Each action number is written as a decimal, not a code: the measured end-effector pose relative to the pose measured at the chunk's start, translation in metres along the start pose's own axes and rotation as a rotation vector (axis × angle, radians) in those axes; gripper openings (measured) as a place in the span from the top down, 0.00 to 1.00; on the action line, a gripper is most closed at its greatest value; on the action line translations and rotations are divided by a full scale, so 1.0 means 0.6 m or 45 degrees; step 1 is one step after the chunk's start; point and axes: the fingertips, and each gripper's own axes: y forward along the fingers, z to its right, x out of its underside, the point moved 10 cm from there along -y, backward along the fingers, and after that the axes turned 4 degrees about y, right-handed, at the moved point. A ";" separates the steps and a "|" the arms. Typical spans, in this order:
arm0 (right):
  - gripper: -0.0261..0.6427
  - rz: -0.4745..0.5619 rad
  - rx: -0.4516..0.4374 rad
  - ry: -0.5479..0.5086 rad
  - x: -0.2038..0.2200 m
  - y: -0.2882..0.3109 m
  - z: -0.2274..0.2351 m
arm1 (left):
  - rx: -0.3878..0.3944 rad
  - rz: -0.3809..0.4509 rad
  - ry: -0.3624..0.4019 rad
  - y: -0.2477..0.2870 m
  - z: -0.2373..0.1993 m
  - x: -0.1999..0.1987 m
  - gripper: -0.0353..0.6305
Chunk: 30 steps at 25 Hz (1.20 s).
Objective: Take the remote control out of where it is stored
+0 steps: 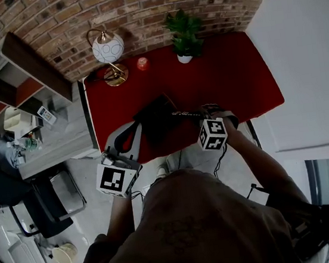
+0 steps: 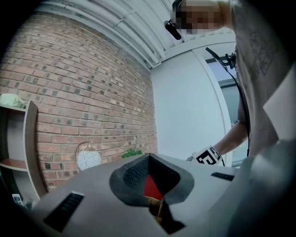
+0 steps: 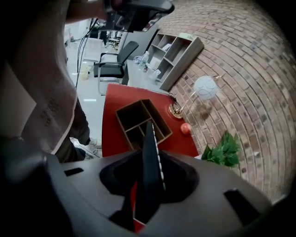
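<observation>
The remote control (image 3: 148, 139) is a thin black slab seen edge-on, with a row of pale buttons down one side. My right gripper (image 3: 149, 163) is shut on it, and its far end sticks out past the jaws. In the head view the remote (image 1: 185, 114) hangs level beside the dark wooden organiser box (image 1: 156, 120), held by the right gripper (image 1: 205, 114). The box (image 3: 141, 121) shows open compartments on the red table (image 1: 230, 83). My left gripper (image 1: 135, 127) sits at the box's near-left corner. Its tips (image 2: 149, 157) meet, with nothing seen between them.
A globe lamp (image 1: 107, 48), a small red ball (image 1: 142, 63) and a potted plant (image 1: 183, 32) stand along the table's far edge by the brick wall. A shelf unit (image 1: 8, 88) and an office chair (image 1: 42, 204) are on the left. A white panel (image 1: 310, 48) is on the right.
</observation>
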 end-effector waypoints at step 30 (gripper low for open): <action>0.80 1.115 0.903 0.822 -0.020 -0.398 0.115 | 0.064 0.102 0.122 0.043 -0.053 -0.086 0.95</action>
